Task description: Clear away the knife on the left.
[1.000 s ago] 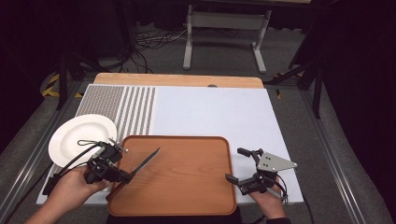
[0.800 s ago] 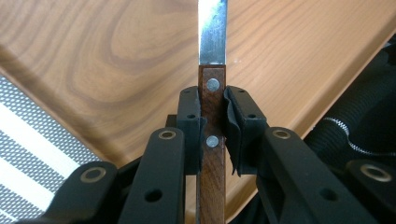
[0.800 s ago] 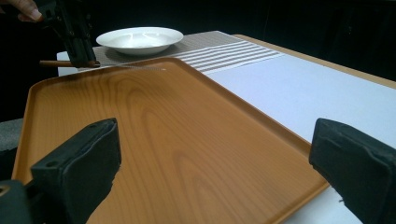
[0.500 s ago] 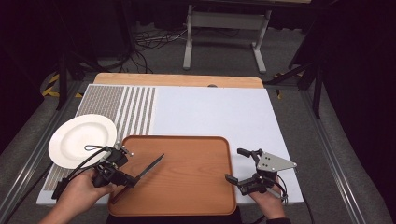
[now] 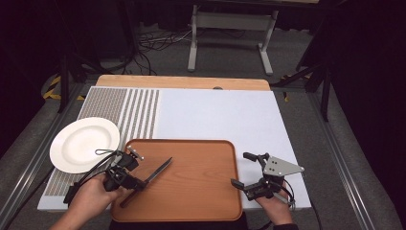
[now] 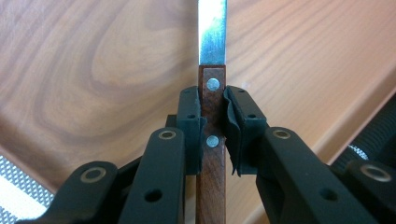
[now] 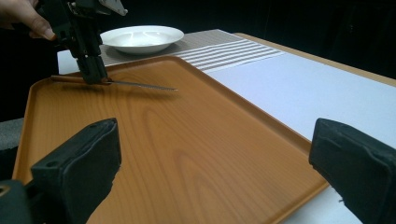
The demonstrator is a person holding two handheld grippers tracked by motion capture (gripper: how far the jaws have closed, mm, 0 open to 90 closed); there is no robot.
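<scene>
1. One knife sits lower left of the high view, over the wooden tray; blade points up-right.
2. Left gripper is clamped on its riveted handle.
3. Right gripper rests spread wide, holding nothing, at the tray's right edge.
4. White plate lies left of the tray.
5. Judgement: grasp done; placing the knife remains.

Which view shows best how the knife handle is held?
The left gripper view: the left gripper is shut on the knife handle between two rivets. The high view and right gripper view show the knife small, over the tray.
</scene>
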